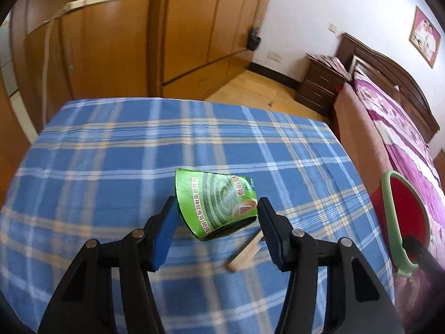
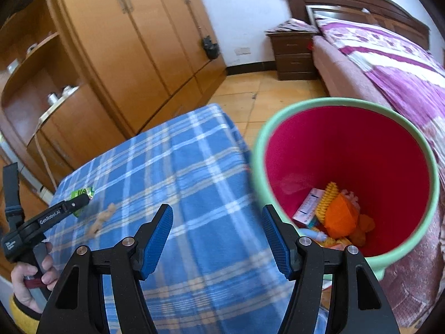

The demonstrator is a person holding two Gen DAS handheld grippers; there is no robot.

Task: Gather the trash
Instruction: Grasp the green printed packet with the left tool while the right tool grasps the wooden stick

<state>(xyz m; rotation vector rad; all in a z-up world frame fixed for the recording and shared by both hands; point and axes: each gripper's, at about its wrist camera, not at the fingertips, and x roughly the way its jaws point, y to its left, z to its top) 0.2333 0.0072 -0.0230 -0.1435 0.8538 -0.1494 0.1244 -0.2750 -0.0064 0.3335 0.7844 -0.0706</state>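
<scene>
The green wrapper sits between the left jaws, seemingly gripped.

The red bin is cut off at the right edge of the left wrist view; a dark blurred object at lower right hides part of its green rim. The wooden piece on the worktop is motion-blurred, and the right finger of the left gripper covers part of it. The lower edge of the green packet lies in shadow between the fingers, so contact with the pads is unconfirmed.

In the right wrist view, the packet is small, blurred, half hidden by the left gripper. The bin's near rim is hidden behind the right gripper. Its contents overlap; several are unidentifiable.
</scene>
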